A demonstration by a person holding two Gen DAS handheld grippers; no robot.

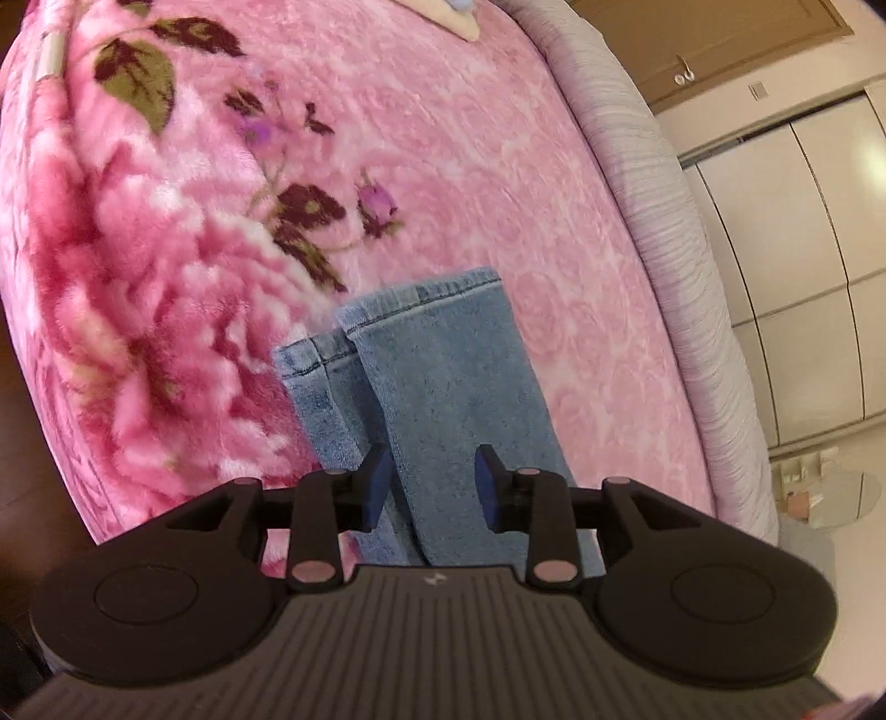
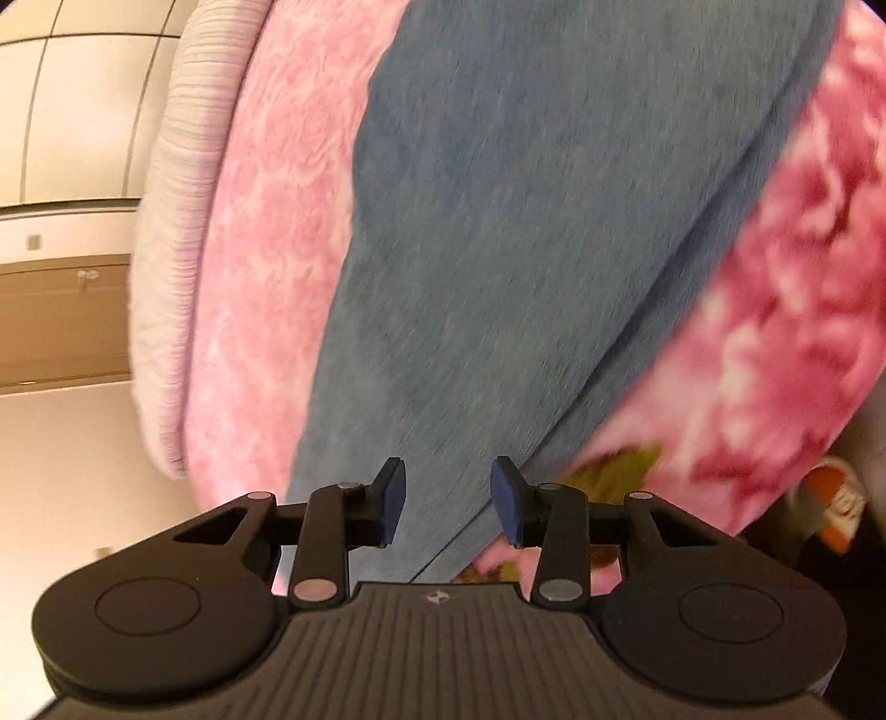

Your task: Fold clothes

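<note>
A pair of blue jeans (image 1: 443, 376) lies flat on a pink floral blanket (image 1: 194, 249), the two leg hems side by side at the far end. My left gripper (image 1: 432, 487) is open and empty, just above the legs near their hems. In the right wrist view the jeans (image 2: 526, 221) fill the middle as a wide blurred denim panel on the blanket (image 2: 775, 304). My right gripper (image 2: 447, 501) is open and empty, hovering over the denim's near edge.
A pale lilac ribbed bed border (image 1: 681, 266) runs along the blanket's right side; it also shows in the right wrist view (image 2: 166, 232). White wardrobe doors (image 1: 803, 249) and a wooden door (image 1: 714, 44) stand beyond. A cream cloth (image 1: 448, 16) lies at the far end.
</note>
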